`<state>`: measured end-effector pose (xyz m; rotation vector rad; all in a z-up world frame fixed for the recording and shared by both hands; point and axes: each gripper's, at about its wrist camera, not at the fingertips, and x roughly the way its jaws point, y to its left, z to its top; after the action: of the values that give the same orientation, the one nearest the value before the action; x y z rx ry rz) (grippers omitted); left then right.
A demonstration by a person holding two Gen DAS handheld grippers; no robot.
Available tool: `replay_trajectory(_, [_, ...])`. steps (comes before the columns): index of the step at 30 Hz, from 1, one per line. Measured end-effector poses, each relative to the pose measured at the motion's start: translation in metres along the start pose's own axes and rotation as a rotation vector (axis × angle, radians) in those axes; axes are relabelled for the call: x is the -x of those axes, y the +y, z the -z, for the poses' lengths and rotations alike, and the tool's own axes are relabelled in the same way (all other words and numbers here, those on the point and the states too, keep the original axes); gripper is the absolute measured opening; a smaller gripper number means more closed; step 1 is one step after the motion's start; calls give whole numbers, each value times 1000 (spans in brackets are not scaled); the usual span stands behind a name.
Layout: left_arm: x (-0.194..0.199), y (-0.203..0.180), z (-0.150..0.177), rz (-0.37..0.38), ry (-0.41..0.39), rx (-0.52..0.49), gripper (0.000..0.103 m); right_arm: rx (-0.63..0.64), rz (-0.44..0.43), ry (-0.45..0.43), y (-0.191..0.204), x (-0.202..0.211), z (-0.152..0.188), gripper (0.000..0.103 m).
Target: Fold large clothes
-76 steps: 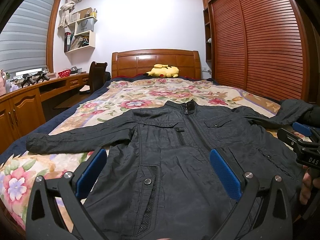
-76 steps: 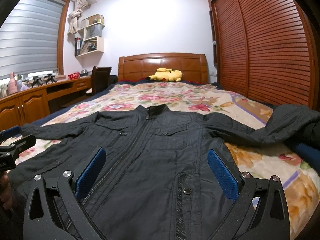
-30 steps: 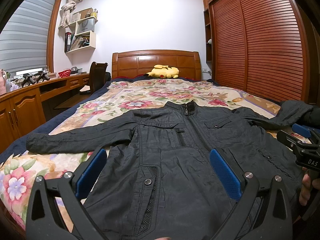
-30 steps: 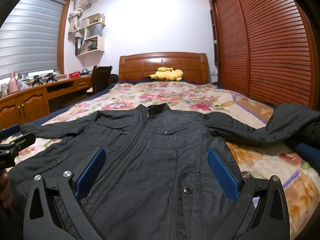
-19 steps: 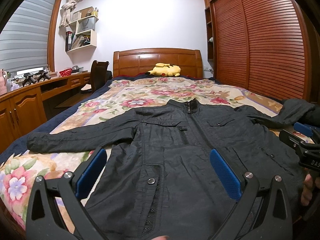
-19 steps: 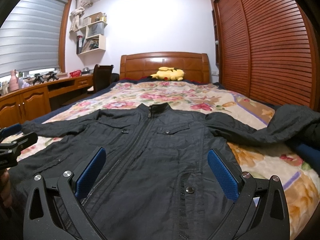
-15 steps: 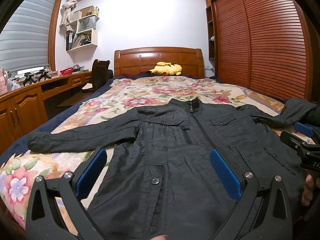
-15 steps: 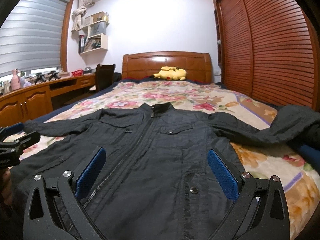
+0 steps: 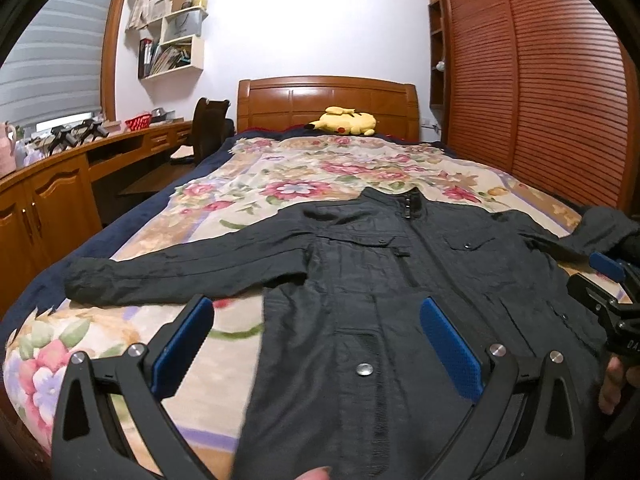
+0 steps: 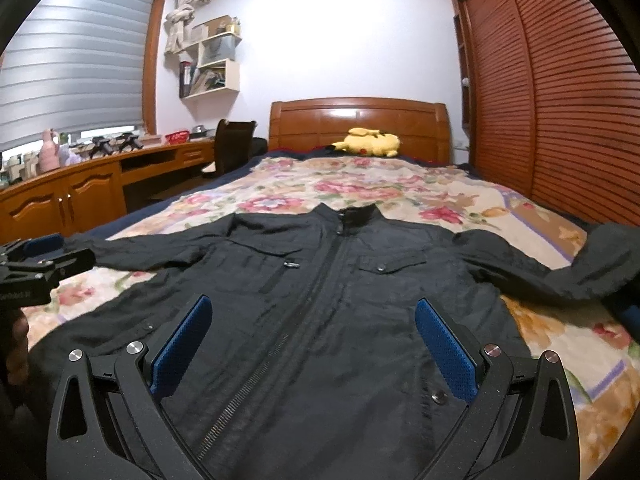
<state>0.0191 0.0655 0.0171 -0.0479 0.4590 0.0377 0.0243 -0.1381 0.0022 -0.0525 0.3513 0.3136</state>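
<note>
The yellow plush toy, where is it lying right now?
The yellow plush toy lies at the far end of the bed, against the wooden headboard, beyond the black jacket, slightly right of centre in both views.

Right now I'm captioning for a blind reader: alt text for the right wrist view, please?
A dark jacket lies front-up, zipped, sleeves spread, on a floral bedspread. The open right tongs hover above its hem; the left tongs show at the left edge. A yellow plush toy rests by the headboard.

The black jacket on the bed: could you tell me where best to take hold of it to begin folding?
Probably the cuff of the outstretched sleeve of the black jacket, approached by the left tool from the bed's left edge. It lies flat, straight and clear of the body, so it should fold inward cleanly.
</note>
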Motion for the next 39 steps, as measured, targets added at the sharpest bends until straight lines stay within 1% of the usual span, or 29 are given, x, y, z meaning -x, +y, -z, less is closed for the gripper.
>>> replay_trajectory(3, [-4, 16, -1, 10, 25, 4, 103, 6, -22, 7, 7, -5, -8, 103])
replay_trajectory(7, [-12, 39, 0, -37, 61, -13, 103, 21, -57, 35, 21, -16, -12, 103])
replay_trajectory(10, [-15, 56, 1, -49, 77, -6, 103, 36, -81, 55, 33, -27, -16, 103])
replay_trajectory(14, [-19, 81, 3, -71, 101, 11, 103, 47, -108, 56, 50, -38, -25, 103])
replay_trajectory(16, [-20, 90, 3, -67, 115, 21, 103, 51, -127, 63, 60, -44, -30, 103])
replay_trajectory(22, [-24, 118, -4, -99, 119, 10, 103, 38, -184, 61, 87, -63, -44, 103])
replay_trajectory(25, [-28, 133, -5, -116, 134, 5, 103, 57, -205, 52, 99, -71, -47, 103])
replay_trajectory(31, [-41, 164, -7, -135, 167, 29, 103, 95, -245, 76, 113, -92, -39, 103])
replay_trajectory(36, [-55, 187, -7, -150, 201, 55, 103, 99, -275, 126, 117, -112, -29, 103])
replay_trajectory(39, [-67, 203, -8, -173, 226, 70, 103, 96, -291, 147, 119, -120, -26, 103])
